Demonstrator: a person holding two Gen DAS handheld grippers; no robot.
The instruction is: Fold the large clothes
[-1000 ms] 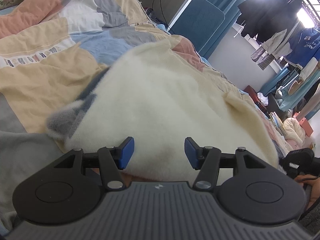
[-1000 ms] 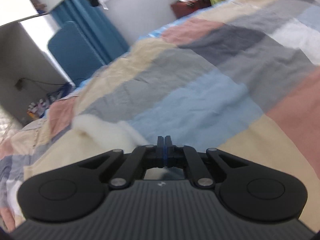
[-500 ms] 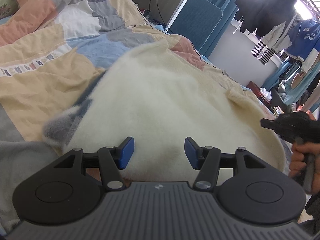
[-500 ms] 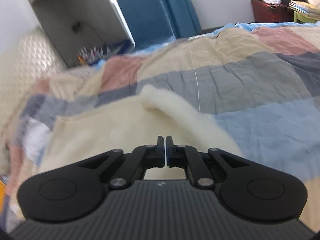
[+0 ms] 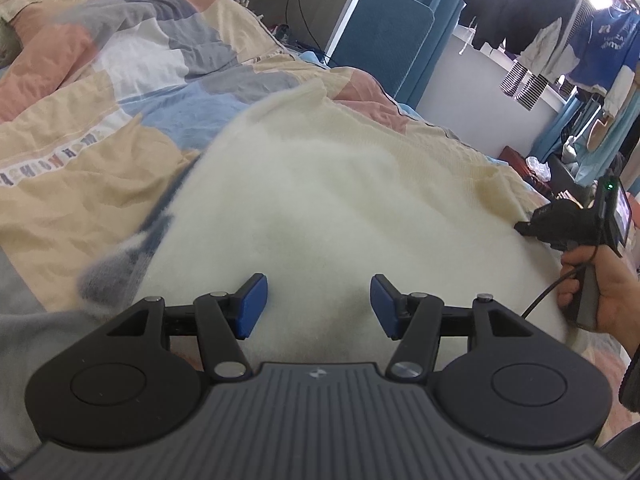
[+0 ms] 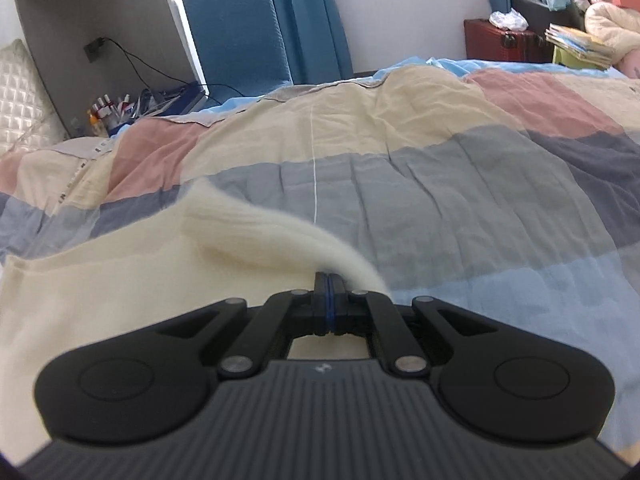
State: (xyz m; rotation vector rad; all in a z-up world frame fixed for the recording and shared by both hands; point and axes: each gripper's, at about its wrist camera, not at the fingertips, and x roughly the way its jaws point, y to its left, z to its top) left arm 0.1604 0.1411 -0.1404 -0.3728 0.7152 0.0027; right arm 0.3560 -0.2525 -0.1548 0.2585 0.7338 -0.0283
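Swung leftward since before, right claw (image 6: 328, 300) grips cream sweater (image 5: 340, 208) (sleeve end); left claw (image 5: 318, 306) gapes.

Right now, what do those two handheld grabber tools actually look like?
Both match: the left gripper and right gripper have ribbed grey bodies, black linkage arms with silver pivots, round black side discs and blue-padded jaws. A black cable trails from the right gripper's handle, held in a bare hand.
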